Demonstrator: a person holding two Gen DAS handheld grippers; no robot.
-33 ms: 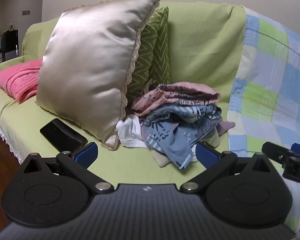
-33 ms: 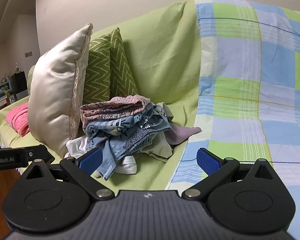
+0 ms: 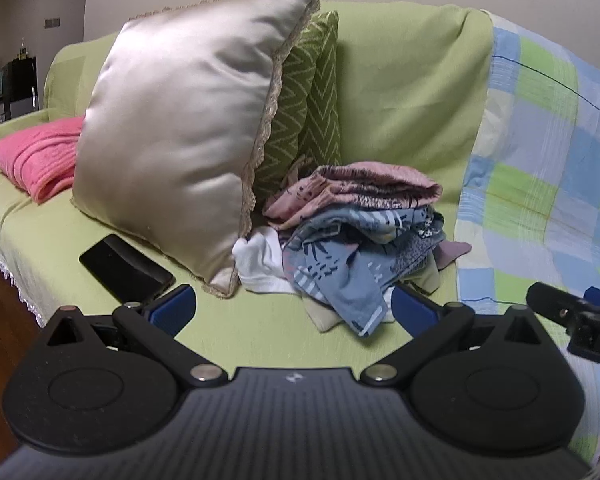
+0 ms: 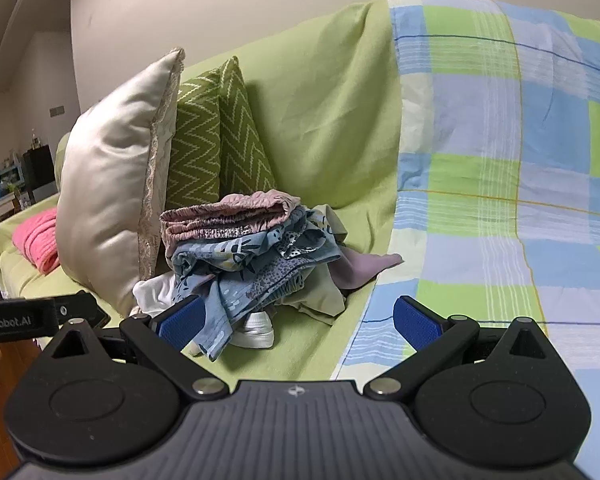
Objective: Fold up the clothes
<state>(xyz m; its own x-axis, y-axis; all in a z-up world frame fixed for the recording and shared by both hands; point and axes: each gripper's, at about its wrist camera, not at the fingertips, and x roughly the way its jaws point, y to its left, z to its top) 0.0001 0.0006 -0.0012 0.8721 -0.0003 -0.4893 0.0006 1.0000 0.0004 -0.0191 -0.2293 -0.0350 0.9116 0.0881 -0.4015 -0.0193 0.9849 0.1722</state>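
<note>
A pile of clothes (image 3: 356,236) lies on the green sofa seat: a pink patterned piece (image 3: 356,188) on top, blue printed pieces (image 3: 340,264) under it, a white piece (image 3: 260,260) at its left. The pile also shows in the right wrist view (image 4: 252,256). My left gripper (image 3: 292,308) is open and empty, just in front of the pile. My right gripper (image 4: 298,320) is open and empty, in front of the pile's right side. The right gripper's tip (image 3: 572,316) shows at the right edge of the left wrist view.
A large cream satin cushion (image 3: 188,120) and green zigzag cushions (image 3: 312,108) lean on the sofa back, left of the pile. A black phone (image 3: 124,268) lies on the seat. A pink folded blanket (image 3: 36,156) lies far left. A blue-green checked sheet (image 4: 500,184) covers the sofa's right part.
</note>
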